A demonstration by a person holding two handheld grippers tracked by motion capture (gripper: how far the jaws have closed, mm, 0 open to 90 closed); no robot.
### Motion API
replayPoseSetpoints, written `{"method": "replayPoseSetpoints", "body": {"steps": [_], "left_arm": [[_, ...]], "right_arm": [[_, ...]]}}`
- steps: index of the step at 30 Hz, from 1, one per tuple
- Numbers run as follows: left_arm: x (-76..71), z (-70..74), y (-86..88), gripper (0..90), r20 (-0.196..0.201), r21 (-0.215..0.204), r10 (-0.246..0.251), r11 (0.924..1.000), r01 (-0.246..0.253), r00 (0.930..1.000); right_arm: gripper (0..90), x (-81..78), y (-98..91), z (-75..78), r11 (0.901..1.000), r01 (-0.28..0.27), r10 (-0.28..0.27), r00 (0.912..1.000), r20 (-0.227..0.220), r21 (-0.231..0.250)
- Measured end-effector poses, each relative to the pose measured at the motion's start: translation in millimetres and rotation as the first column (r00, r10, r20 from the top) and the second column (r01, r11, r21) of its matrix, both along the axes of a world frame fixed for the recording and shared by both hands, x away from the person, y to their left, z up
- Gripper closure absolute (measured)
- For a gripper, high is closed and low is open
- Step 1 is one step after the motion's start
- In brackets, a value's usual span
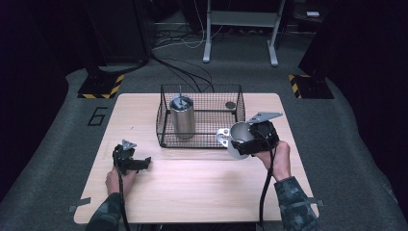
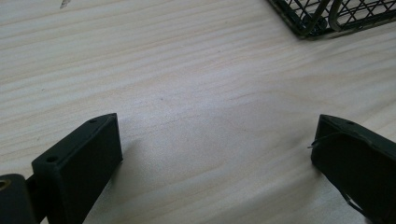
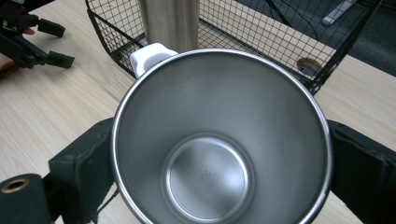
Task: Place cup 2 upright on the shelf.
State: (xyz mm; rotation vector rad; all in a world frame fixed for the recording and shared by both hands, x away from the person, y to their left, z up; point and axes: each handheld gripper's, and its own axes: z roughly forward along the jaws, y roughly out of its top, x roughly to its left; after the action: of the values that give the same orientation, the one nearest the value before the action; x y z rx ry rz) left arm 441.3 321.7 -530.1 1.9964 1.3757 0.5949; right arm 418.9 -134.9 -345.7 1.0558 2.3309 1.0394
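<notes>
My right gripper (image 1: 243, 140) is shut on a steel cup (image 1: 239, 136) with a white handle (image 1: 223, 135), held tipped just off the basket's front right corner. In the right gripper view the cup (image 3: 219, 140) sits between the two black jaws with its empty inside facing the camera. A black wire basket (image 1: 240, 103) stands at the table's far middle. Inside it a tall steel cylinder (image 1: 182, 116) stands at the left. My left gripper (image 1: 139, 163) rests low over the front left of the table, open, with bare wood (image 2: 210, 121) between its jaws.
A small dark round thing (image 1: 230, 104) lies in the basket's back right corner. The wooden table (image 1: 192, 187) has free room across its front. A basket corner (image 2: 322, 16) lies ahead of the left gripper. Cables and stand legs (image 1: 208, 48) are on the floor beyond.
</notes>
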Motion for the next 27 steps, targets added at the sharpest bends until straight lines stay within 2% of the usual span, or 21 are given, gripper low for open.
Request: {"method": "replayPoseSetpoints", "body": {"steps": [11, 12, 13, 15, 27], "left_arm": [[-0.1, 0.0, -0.1, 1.7, 0.000, -0.001, 0.001, 1.0000, -0.001, 1.0000], [-0.1, 0.0, -0.1, 1.7, 0.000, -0.001, 0.001, 1.0000, -0.001, 1.0000], [0.0, 0.0, 0.0, 1.7, 0.000, 0.000, 0.000, 1.0000, 0.000, 1.0000], [0.0, 0.0, -0.1, 1.7, 0.000, -0.001, 0.001, 1.0000, -0.001, 1.0000], [0.1, 0.0, 0.0, 1.7, 0.000, 0.000, 0.000, 1.0000, 0.000, 1.0000]], "right_arm": [[6.1, 9.4, 11.6, 6.2, 0.9997, -0.024, 0.024, 0.9995, 0.021, 0.009], [6.1, 9.2, 13.7, 6.9, 0.9998, -0.009, 0.009, 0.9998, 0.015, 0.019], [6.1, 10.8, 12.7, 7.7, 0.9995, -0.031, 0.031, 0.9992, 0.027, 0.003], [6.1, 11.7, 15.7, 9.7, 0.9996, -0.025, 0.025, 0.9993, 0.026, 0.015], [6.1, 23.6, 28.5, 20.3, 0.9994, -0.031, 0.031, 0.9991, 0.027, 0.012]]}}
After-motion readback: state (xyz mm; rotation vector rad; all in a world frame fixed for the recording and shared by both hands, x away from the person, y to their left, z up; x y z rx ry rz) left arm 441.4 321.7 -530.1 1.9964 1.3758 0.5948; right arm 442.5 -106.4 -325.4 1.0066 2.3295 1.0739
